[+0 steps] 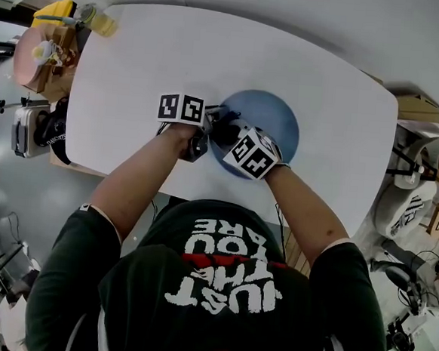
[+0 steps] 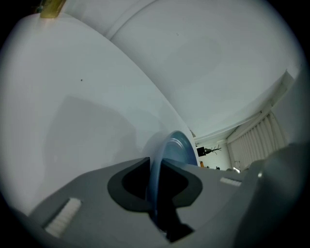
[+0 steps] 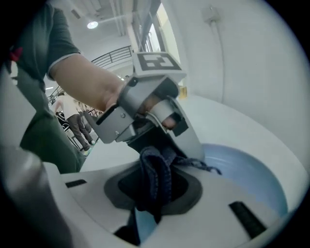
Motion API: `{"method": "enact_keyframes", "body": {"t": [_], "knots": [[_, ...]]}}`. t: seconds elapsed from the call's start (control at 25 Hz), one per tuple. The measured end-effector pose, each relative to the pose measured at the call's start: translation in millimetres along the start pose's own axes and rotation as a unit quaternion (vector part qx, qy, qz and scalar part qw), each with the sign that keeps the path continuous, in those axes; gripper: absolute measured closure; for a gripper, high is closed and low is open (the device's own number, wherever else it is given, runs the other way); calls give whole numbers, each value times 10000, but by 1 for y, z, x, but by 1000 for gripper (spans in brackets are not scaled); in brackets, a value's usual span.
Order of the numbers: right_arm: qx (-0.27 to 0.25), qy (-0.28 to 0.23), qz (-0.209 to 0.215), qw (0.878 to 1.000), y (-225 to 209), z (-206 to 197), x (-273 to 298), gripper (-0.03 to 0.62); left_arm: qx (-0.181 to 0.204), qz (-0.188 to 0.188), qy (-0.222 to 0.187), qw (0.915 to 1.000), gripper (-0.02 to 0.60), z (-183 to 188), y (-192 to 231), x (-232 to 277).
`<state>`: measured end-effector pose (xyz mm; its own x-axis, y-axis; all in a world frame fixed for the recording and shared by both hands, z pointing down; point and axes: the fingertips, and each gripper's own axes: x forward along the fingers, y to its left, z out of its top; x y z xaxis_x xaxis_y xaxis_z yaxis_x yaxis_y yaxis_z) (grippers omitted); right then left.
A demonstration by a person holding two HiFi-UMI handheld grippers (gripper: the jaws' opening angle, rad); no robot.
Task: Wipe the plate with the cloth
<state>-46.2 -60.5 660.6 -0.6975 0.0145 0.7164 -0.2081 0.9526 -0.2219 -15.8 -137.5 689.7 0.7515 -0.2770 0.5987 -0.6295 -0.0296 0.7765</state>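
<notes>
Left hand-held gripper (image 2: pixel 155 180): I pinch the left rim of the plate (image 2: pixel 177 147).
Right hand-held gripper (image 3: pixel 157 188): I grip the cloth (image 3: pixel 156 167) over it.

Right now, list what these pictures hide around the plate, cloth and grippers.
- Head view: the left gripper and right gripper cover the plate's near-left rim.
- Left gripper view: the plate stands edge-on between the jaws; its face is unseen.
- Right gripper view: the gripper's body hides whether the cloth touches the plate.
- Head view: items beside the table's far-left corner are too small.
</notes>
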Motion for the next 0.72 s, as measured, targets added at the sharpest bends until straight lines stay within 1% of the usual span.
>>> {"method": "enact_keyframes", "body": {"t": [0.08,0.16,0.24,0.32,0.4,0.52,0.56,0.64,0.72], "knots": [[-20,-163,-15,9999,0,0,-10,525,169,23,129,9998,543,0,1,1],[172,-343,-60,9992,-3,0,-32,525,155,23,181,9997,557,-1,2,0],[248,-464,-335,9981,-15,0,-57,525,114,35,177,9998,558,-1,4,-1],[247,-454,-656,9965,-32,-2,-74,525,253,118,178,9995,558,-1,4,-2],[118,-199,-773,9967,-44,-7,-71,525,416,209,182,9987,558,-2,4,-2],[-470,456,-799,9947,-51,-17,-40,525,522,308,192,9980,558,-5,5,-1],[-608,584,-824,9930,-53,-18,-31,525,556,335,200,9977,558,-5,5,-1],[-641,667,-932,9913,-62,-13,-19,525,645,383,222,9969,558,-5,4,-1],[-503,681,-1128,9900,-77,-7,-17,525,739,411,238,9961,558,-5,3,0]]}}
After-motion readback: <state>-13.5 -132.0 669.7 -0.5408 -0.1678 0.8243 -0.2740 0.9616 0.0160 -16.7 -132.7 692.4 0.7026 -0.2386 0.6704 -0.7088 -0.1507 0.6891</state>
